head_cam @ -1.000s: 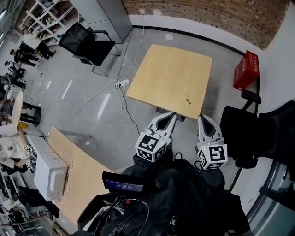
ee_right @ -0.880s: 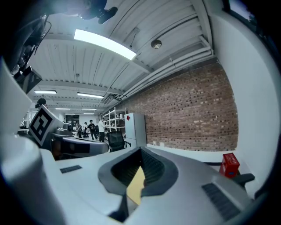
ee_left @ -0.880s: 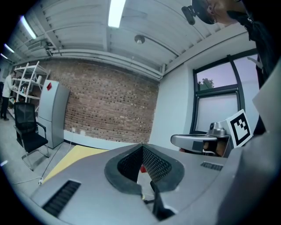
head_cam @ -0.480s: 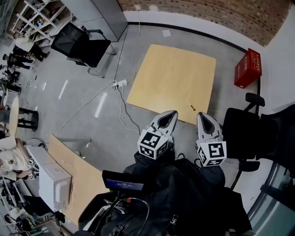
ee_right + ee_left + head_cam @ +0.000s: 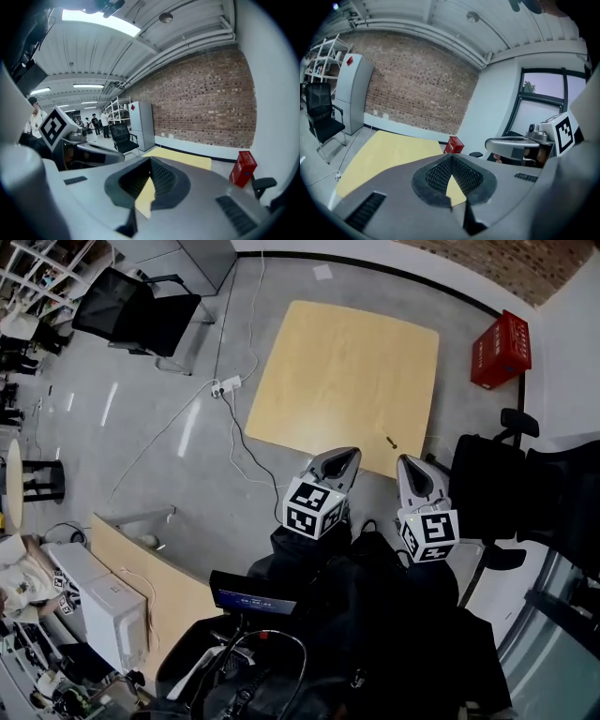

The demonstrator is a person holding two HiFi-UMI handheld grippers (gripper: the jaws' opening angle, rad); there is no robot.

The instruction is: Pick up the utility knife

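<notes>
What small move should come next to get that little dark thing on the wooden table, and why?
Probably ease the right tongs forward over the small dark utility knife near the light wooden table's front edge, opening them: both they and the left tongs hang short of it, tips together, empty.

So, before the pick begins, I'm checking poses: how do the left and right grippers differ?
The right gripper sits nearer the utility knife than the left gripper. The left gripper slants clearly right; the right gripper leans only slightly left. Both have jaws shut, holding nothing.
</notes>
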